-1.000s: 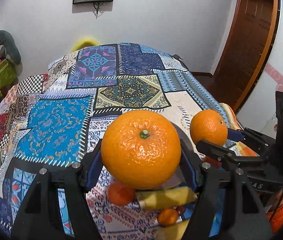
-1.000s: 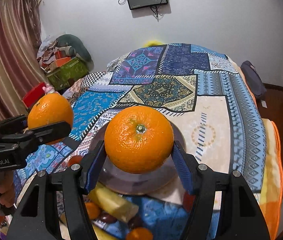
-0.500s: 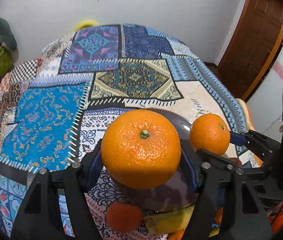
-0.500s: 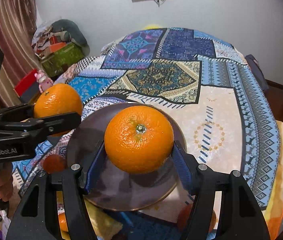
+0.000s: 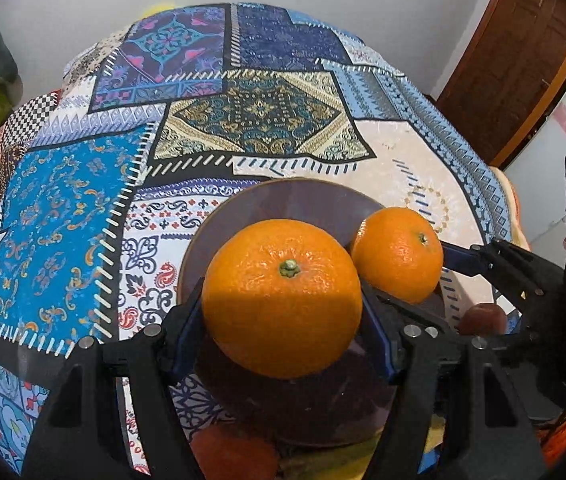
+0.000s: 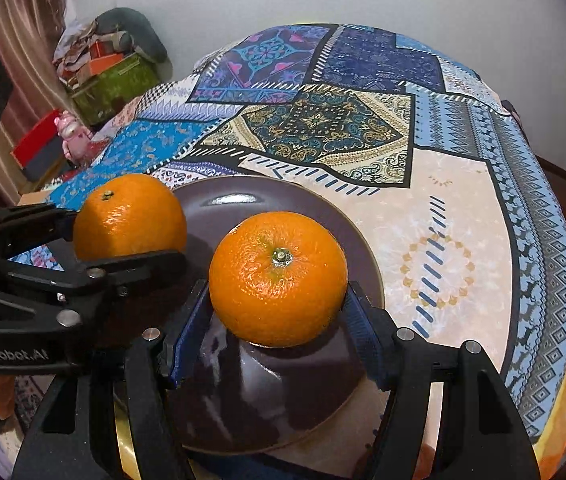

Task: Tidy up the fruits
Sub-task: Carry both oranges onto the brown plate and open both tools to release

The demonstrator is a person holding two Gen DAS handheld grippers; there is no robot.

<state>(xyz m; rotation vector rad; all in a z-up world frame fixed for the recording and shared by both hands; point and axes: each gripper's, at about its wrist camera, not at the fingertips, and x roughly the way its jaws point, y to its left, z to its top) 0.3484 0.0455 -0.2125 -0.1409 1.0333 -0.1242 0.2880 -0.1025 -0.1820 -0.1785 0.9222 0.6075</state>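
The left gripper [image 5: 283, 300] holds one orange [image 5: 282, 298] tight between its fingers, above the dark plate [image 5: 283, 200]. Just beside it, the right gripper [image 6: 279, 292] clamps a second orange [image 6: 278, 279] over the same plate.

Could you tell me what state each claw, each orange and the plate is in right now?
Left claw: shut on the left orange.
Left orange: gripped, stem up, above the plate.
Right claw: shut on the right orange.
Right orange: gripped, stem up, above the plate.
Plate: on the tablecloth, no fruit resting on it.
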